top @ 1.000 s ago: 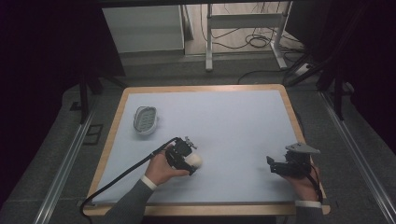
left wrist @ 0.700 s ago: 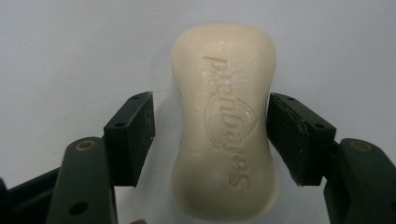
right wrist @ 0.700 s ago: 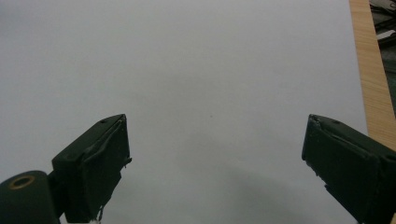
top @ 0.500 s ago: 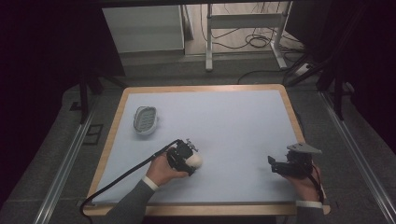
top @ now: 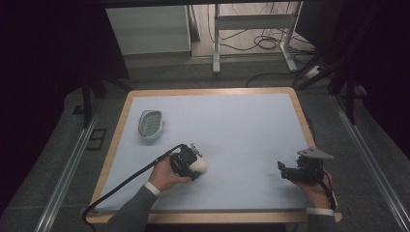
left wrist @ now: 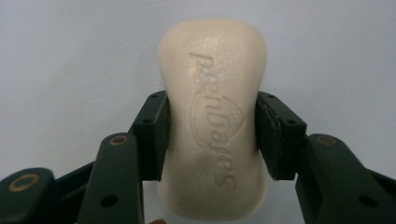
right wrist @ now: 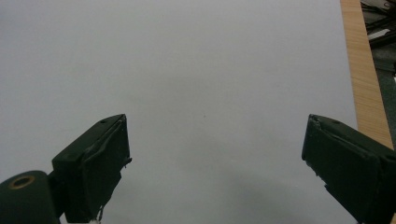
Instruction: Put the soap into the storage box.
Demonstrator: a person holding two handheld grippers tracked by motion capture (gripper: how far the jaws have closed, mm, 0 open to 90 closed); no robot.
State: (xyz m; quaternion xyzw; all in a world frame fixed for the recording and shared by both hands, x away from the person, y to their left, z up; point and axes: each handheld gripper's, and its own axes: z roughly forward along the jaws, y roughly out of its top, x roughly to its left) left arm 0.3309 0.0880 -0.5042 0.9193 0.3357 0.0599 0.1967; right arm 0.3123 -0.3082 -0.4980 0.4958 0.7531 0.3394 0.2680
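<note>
High view: my left gripper (top: pixel 189 162) sits low at the near-left of the pale blue wood-edged table (top: pixel 241 121), closed on a cream oval bar of soap (top: pixel 199 165). An oval white soap dish with a ribbed green insert (top: pixel 150 124) lies well apart, far-left. Right gripper (top: pixel 296 171) hovers near-right.

Left gripper view: fingers (left wrist: pixel 151 135) clamp the soap's waist, embossed face up (looks wet, probably slippery). I'd keep the squeeze steady and carry it level.

Right gripper view: fingers (right wrist: pixel 98 163) spread wide, holding nothing.
</note>
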